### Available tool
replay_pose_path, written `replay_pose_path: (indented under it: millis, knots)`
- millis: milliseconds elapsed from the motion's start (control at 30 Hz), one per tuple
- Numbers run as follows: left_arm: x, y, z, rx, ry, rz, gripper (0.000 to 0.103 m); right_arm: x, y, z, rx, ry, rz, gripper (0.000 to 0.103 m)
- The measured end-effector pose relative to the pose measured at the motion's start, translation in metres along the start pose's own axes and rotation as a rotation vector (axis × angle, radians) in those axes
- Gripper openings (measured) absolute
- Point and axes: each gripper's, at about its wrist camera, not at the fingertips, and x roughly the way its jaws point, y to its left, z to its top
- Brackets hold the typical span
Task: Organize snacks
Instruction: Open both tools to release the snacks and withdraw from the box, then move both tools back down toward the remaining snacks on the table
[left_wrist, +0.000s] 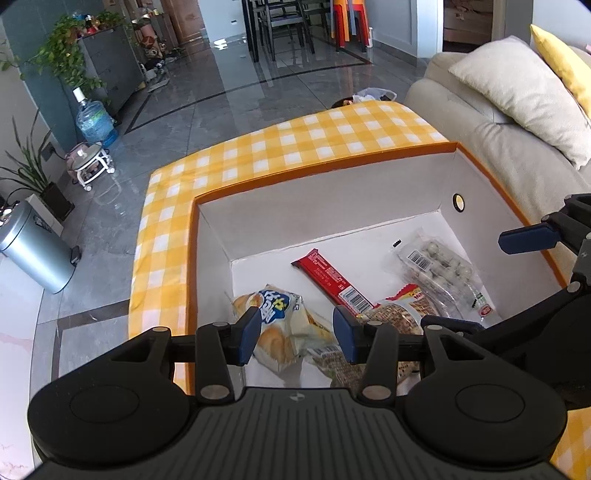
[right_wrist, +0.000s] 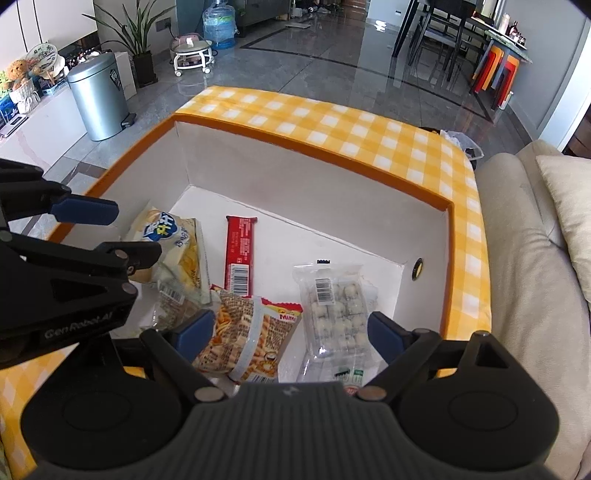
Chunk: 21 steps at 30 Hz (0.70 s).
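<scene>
An orange-rimmed box (left_wrist: 321, 170) (right_wrist: 314, 152) with white walls holds several snacks. They are a bread packet (left_wrist: 282, 314) (right_wrist: 166, 232) with a blue label, a red bar (left_wrist: 328, 277) (right_wrist: 240, 247), an orange stick-snack bag (left_wrist: 399, 314) (right_wrist: 247, 332) and a clear packet of white balls (left_wrist: 443, 269) (right_wrist: 336, 310). My left gripper (left_wrist: 297, 332) hangs open above the bread packet, its pads off the wrapper. My right gripper (right_wrist: 291, 330) stands wide open above the stick-snack bag and the ball packet, gripping nothing. Each gripper's blue fingers (left_wrist: 528, 238) (right_wrist: 85, 210) show at the edge of the other view.
The box rests on a yellow checked tablecloth (left_wrist: 295, 144) (right_wrist: 369, 122). A beige sofa (left_wrist: 491, 122) (right_wrist: 524, 258) with cushions runs along the right. On the tiled floor to the left stand a metal bin (left_wrist: 33, 251) (right_wrist: 98, 99) and a water jug (left_wrist: 94, 122).
</scene>
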Motion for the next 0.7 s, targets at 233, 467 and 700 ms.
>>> replay_pose_path:
  millis: [233,467,700]
  knots:
    - [-0.022,-0.004,-0.013,0.006,-0.018,0.016,0.053,-0.024,0.002,-0.016,0.016,-0.035,-0.012,0.088]
    - [-0.053,-0.007,-0.029,-0.007,-0.099,0.018,0.055,-0.060,0.006,-0.038,0.019,-0.128,-0.028,0.089]
    - [-0.098,-0.011,-0.056,-0.009,-0.247,0.012,0.060,-0.106,0.013,-0.071,0.024,-0.288,-0.068,0.096]
